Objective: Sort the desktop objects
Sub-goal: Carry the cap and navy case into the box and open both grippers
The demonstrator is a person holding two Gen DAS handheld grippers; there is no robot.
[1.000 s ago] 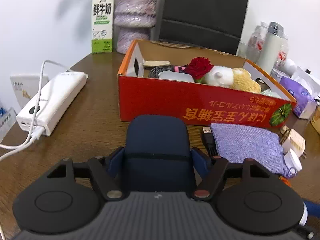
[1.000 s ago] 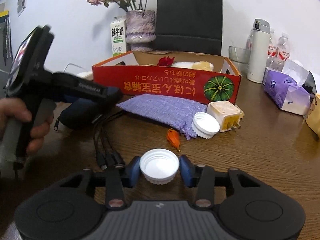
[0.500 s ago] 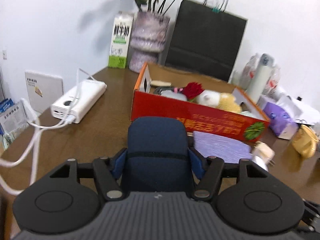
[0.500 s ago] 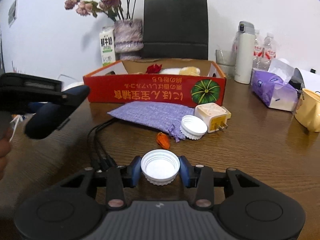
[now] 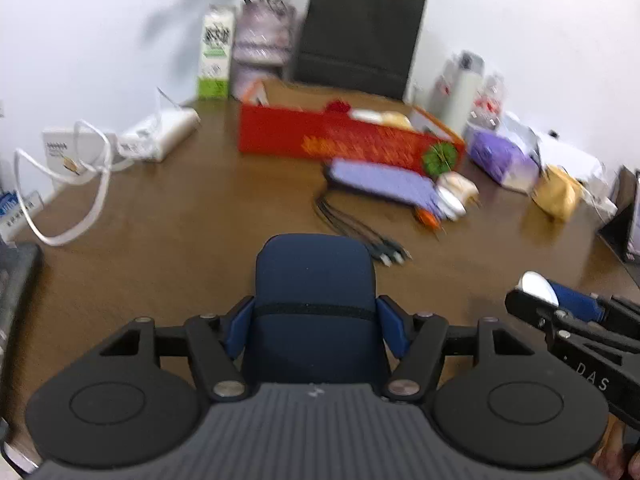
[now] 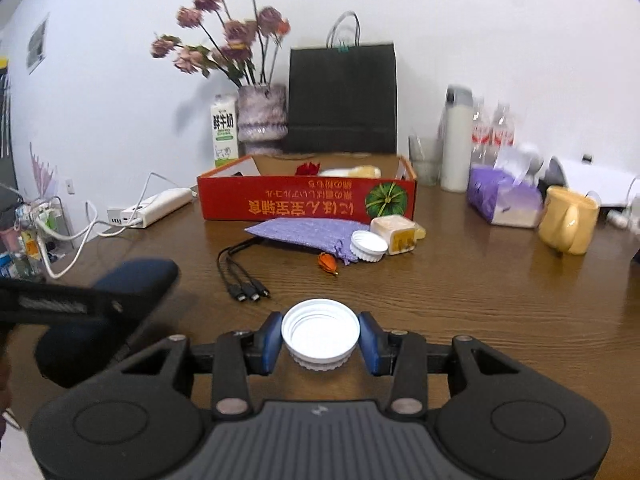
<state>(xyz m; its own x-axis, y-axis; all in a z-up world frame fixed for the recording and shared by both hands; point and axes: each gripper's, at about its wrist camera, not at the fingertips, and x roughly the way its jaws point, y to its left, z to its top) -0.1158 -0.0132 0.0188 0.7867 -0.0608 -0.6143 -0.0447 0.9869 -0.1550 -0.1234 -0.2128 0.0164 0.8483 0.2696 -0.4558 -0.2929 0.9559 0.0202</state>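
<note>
From our left wrist camera, the left gripper point(image 5: 316, 320) is clamped on a dark blue case point(image 5: 315, 280), soft-looking with a dark zip line across it, held up over the bare wooden table point(image 5: 180, 220); the picture is blurred. The red cardboard box point(image 5: 340, 142) far ahead already holds a rose and some plush-looking things, so we judge sorting under way, yet a purple pouch point(image 5: 384, 184), a cable bundle point(image 5: 360, 232) and small items near them are left on the table. From our right wrist camera, the right gripper point(image 6: 320, 340) pinches a white bottle cap point(image 6: 320, 330), open side up and ribbed round its rim, above the table. A second white cap point(image 6: 369, 245), a cream charger plug point(image 6: 394, 232) and an orange scrap point(image 6: 327, 262) lie beside the pouch, unsorted.
</note>
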